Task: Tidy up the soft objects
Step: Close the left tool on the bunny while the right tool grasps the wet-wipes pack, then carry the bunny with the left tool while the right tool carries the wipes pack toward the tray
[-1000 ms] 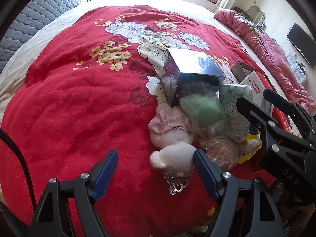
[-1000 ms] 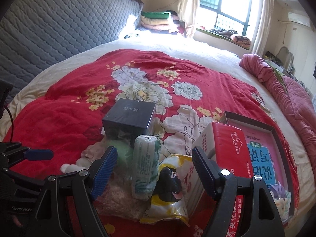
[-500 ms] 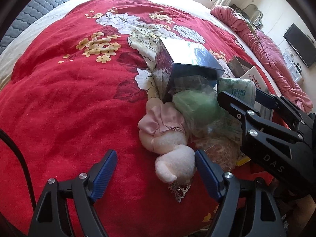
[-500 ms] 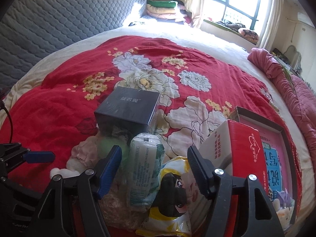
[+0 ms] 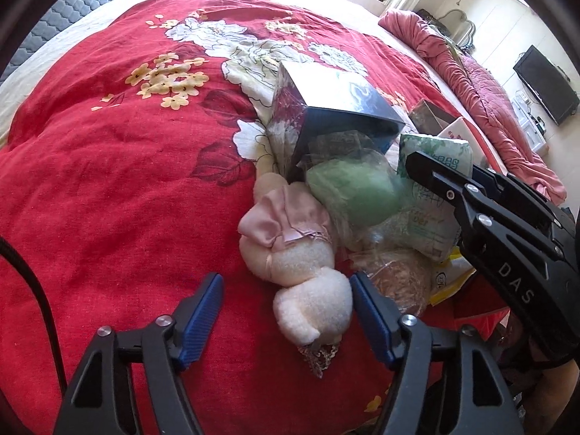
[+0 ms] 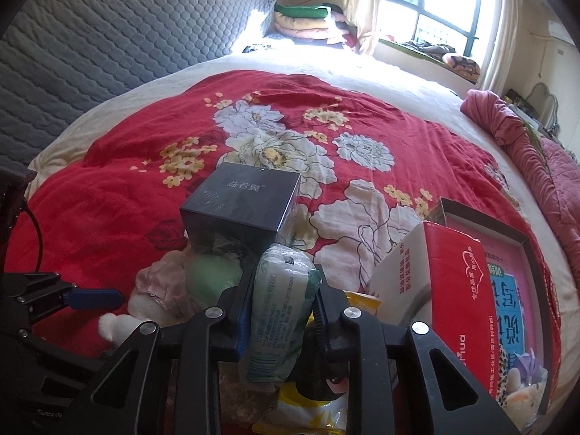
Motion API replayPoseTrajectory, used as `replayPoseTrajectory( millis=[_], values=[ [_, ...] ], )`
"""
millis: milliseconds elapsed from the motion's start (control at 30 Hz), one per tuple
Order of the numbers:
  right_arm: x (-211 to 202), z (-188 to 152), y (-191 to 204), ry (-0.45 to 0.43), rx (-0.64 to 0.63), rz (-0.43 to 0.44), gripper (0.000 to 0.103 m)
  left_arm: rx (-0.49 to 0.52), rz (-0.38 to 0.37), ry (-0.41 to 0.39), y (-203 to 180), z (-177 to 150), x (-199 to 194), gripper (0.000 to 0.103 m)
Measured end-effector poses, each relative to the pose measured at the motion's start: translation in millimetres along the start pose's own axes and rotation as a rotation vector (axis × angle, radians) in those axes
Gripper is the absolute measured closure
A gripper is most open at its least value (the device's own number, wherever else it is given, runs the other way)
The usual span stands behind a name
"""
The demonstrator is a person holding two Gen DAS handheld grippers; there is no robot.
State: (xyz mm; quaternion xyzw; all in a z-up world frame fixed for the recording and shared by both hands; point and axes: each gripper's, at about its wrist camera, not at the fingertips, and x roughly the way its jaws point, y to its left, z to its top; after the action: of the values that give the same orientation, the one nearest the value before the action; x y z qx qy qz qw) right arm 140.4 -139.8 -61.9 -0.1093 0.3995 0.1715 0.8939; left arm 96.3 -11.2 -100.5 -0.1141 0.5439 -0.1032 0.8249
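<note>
A cream plush toy (image 5: pixel 311 308) in a pink dress lies on the red flowered bedspread (image 5: pixel 108 181). Its head sits between the blue pads of my left gripper (image 5: pixel 286 311). The jaws are closing; the right pad is at the head, the left pad stands clear. My right gripper (image 6: pixel 281 275) is closing on a green-and-white tissue pack (image 6: pixel 279 308), with a pad pressing each side. A green soft ball in a clear bag (image 5: pixel 351 192) leans between the toy and the pack.
A dark blue box (image 6: pixel 243 203) stands just behind the pile. A red and white carton (image 6: pixel 442 282) and an open tray box (image 6: pixel 507 272) sit to the right. A yellow packet (image 6: pixel 315 406) and a crinkly bag (image 5: pixel 395 275) lie underneath. A pink quilt (image 5: pixel 482 83) lines the bed's right side.
The right gripper's jaws came together onto the tissue pack. The left gripper narrowed around the plush toy's head and tipped slightly closer to the pile.
</note>
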Motion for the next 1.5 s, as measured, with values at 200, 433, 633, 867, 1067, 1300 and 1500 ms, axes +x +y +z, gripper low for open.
replayPoseTrajectory(
  millis=[200,433,633,867,1067,1300,1500],
  values=[
    [-5.3,-0.4,-2.6,-0.014,0.013,0.007,0.075,-0.007,-0.082,0.020,-1.0,0.7,7.3,0.063],
    [-9.7,-2.8,-6.8,-0.014,0.045,0.045,0.076,0.007,-0.077,0.004,-4.4,-0.2,2.7,0.066],
    [-15.3,-3.1,-9.9,-0.021,0.061,0.070,0.077,0.017,-0.051,-0.042,-2.6,-2.9,-12.6,0.066],
    [-25.7,-2.9,-6.9,-0.038,0.052,0.091,0.079,0.033,-0.001,-0.113,-0.7,-3.4,-30.7,0.066],
    [-35.3,-4.6,-7.9,-0.048,0.061,0.094,0.079,0.049,0.035,-0.152,-3.9,-7.0,-45.2,0.066],
    [-53.3,-7.4,-10.4,-0.068,0.070,0.095,0.079,0.074,0.067,-0.180,-17.0,-9.9,-62.2,0.066],
    [-70.6,-9.0,-15.0,-0.093,0.082,0.101,0.079,0.097,0.080,-0.211,-32.4,-11.6,-80.0,0.066]
  ],
)
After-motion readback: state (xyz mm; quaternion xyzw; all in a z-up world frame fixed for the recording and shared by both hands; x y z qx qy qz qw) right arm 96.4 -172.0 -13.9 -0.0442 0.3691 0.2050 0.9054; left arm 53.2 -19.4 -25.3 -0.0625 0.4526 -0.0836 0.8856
